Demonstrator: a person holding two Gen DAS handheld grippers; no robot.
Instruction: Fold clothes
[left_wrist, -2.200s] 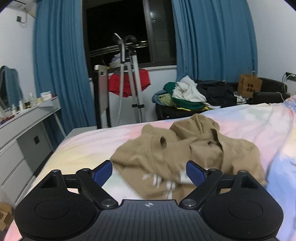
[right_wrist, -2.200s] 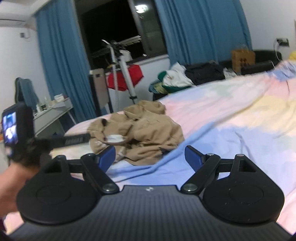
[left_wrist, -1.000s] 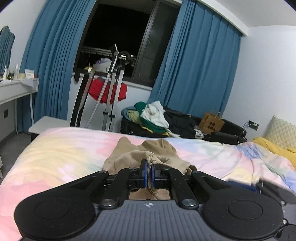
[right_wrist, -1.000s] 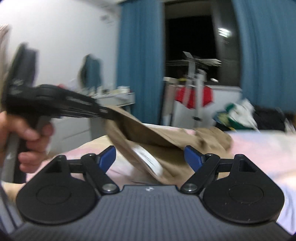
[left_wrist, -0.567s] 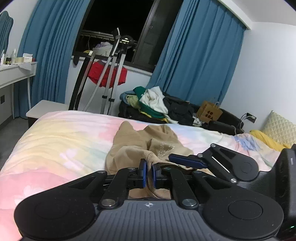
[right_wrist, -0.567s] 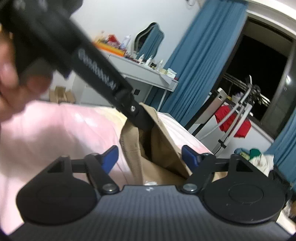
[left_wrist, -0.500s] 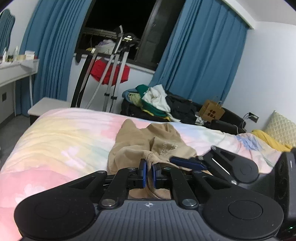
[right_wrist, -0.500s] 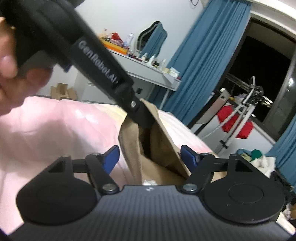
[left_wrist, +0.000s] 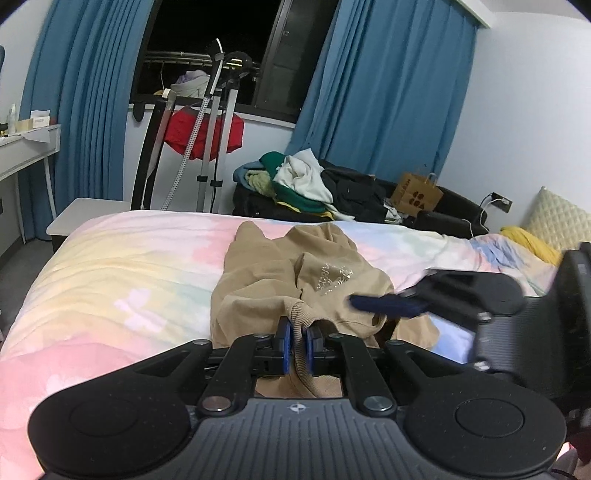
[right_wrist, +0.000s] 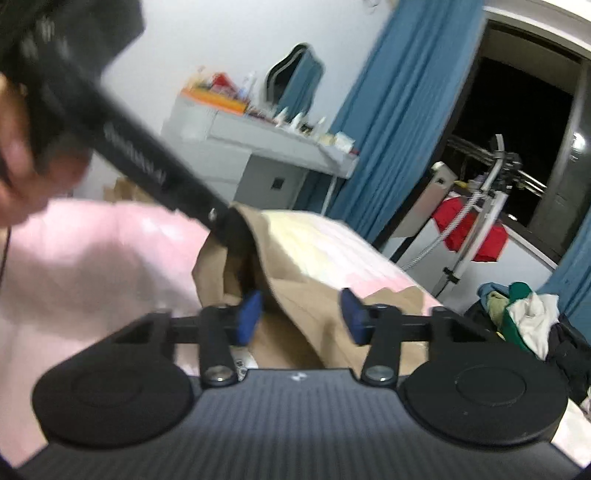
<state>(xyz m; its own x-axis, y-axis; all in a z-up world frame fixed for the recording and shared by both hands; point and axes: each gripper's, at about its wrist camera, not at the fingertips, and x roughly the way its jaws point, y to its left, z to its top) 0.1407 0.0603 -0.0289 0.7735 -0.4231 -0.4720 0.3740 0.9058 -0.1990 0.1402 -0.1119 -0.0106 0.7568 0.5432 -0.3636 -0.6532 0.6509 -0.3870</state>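
A tan sweatshirt (left_wrist: 280, 280) lies crumpled on the pastel bedspread (left_wrist: 122, 269). My left gripper (left_wrist: 295, 341) is shut on the sweatshirt's ribbed hem and holds it lifted off the bed. In the right wrist view the left gripper (right_wrist: 225, 223) shows at upper left, with the tan cloth (right_wrist: 306, 295) hanging from its tip. My right gripper (right_wrist: 301, 314) is partly open, its blue pads either side of a fold of that cloth, not clamped. It also shows in the left wrist view (left_wrist: 391, 304), blurred, over the sweatshirt's right side.
A pile of clothes (left_wrist: 306, 184) lies on a dark sofa beyond the bed. A drying rack with a red garment (left_wrist: 203, 136) stands by the window. A white desk (right_wrist: 266, 155) with bottles is at the left. A yellow cloth and pillow (left_wrist: 546, 232) are at the bed's right.
My left gripper closed on the sweatshirt hem and lifted it. My right gripper swung round to the lifted cloth, and its pads have narrowed around a fold in the last half second.
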